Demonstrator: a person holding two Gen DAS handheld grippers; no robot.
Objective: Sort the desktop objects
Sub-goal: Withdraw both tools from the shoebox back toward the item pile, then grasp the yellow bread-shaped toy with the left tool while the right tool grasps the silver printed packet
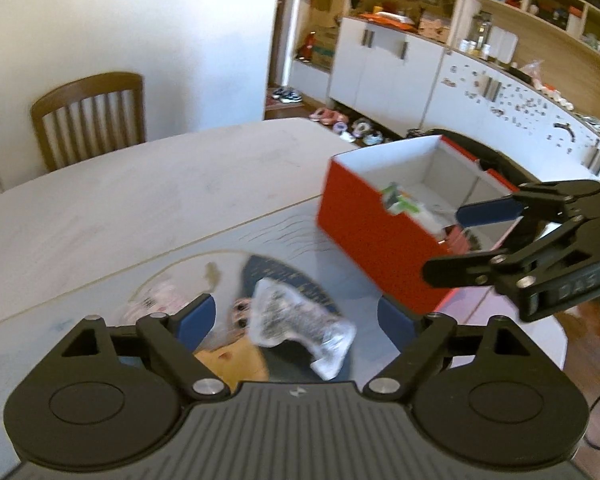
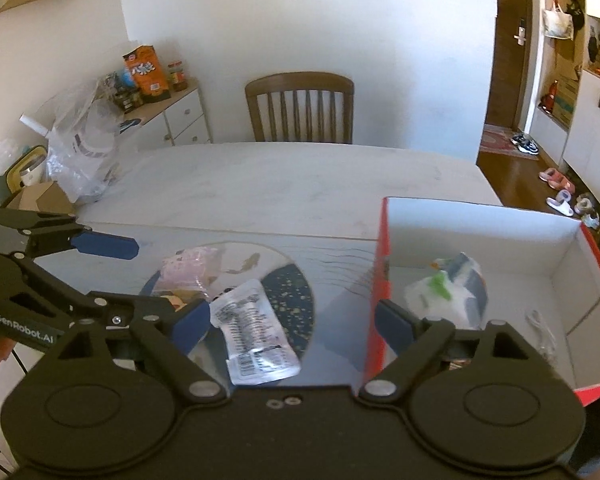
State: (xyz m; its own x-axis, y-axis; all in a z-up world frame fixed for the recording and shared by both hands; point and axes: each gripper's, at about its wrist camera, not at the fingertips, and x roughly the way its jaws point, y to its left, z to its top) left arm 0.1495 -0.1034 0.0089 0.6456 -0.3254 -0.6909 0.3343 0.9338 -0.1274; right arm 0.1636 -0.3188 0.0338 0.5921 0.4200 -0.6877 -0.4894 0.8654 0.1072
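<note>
On the worktop, a clear sachet was left lying flat on the printed mat, just beside the red box. Both the left gripper and the right gripper were seen with fingers spread wide, nothing held between them. A pick of the sachet was judged to be in hand; closing on it and lifting it over the box wall would be called for next. Inside the box, plastic-wrapped items and a white cable were already lodged.
</note>
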